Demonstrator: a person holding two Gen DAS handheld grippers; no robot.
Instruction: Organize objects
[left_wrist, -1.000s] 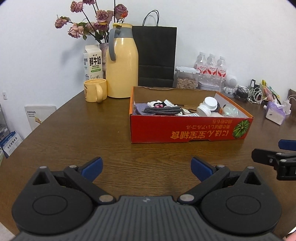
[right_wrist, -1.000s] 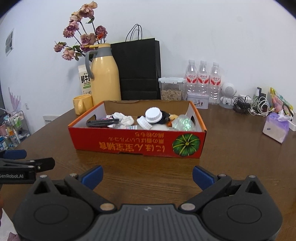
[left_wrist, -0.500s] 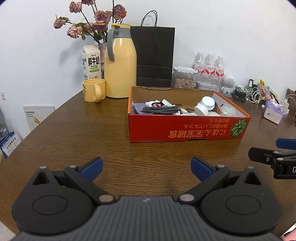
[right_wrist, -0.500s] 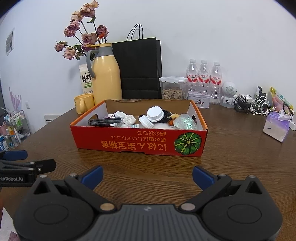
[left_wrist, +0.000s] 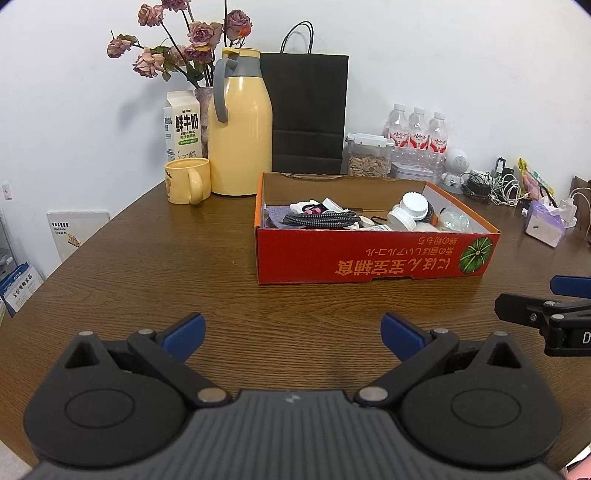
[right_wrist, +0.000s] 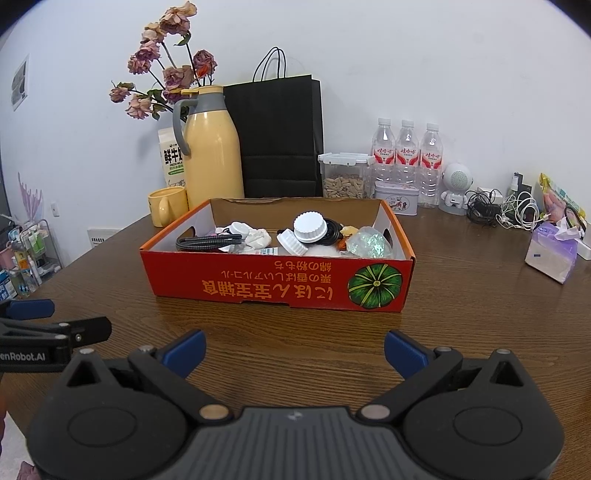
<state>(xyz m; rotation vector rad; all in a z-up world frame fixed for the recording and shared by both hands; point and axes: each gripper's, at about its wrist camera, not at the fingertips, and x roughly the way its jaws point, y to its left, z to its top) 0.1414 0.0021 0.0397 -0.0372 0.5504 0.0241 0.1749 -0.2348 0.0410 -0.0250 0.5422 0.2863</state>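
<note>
both grippers, left gripper (left_wrist: 291, 328) and right gripper (right_wrist: 293, 347), are wide open and hold nothing. the red box (right_wrist: 277, 284) full of little things sits just ahead of them. go in slowly over its front wall and pick one thing only.

Both wrist cameras sit low over the round brown wooden table (left_wrist: 147, 258), facing the white wall. The left view looks from left of the red cardboard box (left_wrist: 369, 258), the right view (right_wrist: 258, 280) nearer; both share it.
</note>
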